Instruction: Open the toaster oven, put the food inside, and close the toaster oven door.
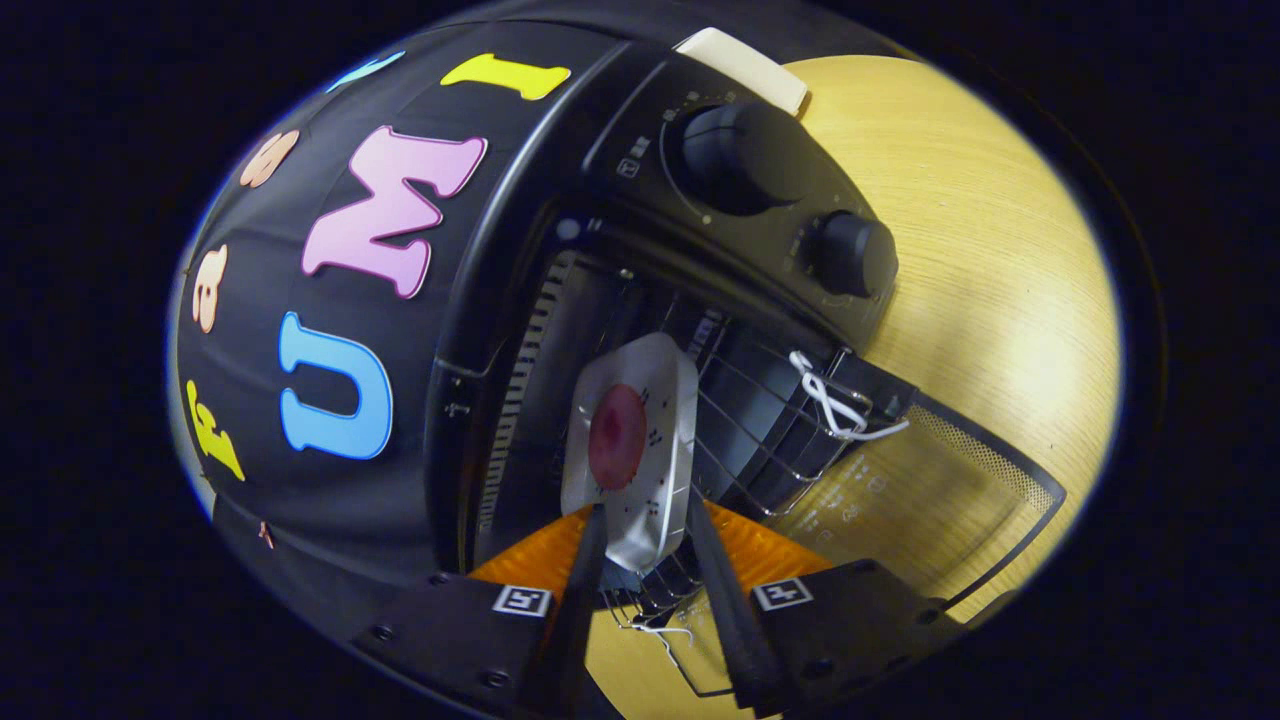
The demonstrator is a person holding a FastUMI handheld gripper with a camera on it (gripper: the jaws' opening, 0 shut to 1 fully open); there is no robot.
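Gripper view: your gripper [645, 520] points into the open toaster oven [600, 250], and the whole scene sits rotated, so the oven's control panel runs up and away from the fingers. Your two fingers [585, 570] are clamped on the near edge of a small silver foil tray [635, 450], one dark pad on each side of its rim, with the orange finger bodies showing just behind them. On the tray lies a round, dark-red piece of food [617, 436], roughly at its middle. The tray is held just inside the oven mouth, over the wire rack [745, 440], whose bars run out from under it toward the door side. You cannot tell whether the tray's far end touches the rack or hangs just clear of it.

The oven door [930, 490] is swung fully open, its glass panel with a mesh-patterned border lying out over the pale wooden table [990, 250]. A white cord [835, 405] is looped around the rack's edge close to the door hinge. Two black knobs [745, 150] sit on the control panel beyond the cavity, the larger one farther from the fingers, the smaller one [850, 255] nearer the door. A cream-coloured block [745, 65] rests just past the panel's far end. The ribbed inner wall [520, 390] of the cavity shows beside the tray.
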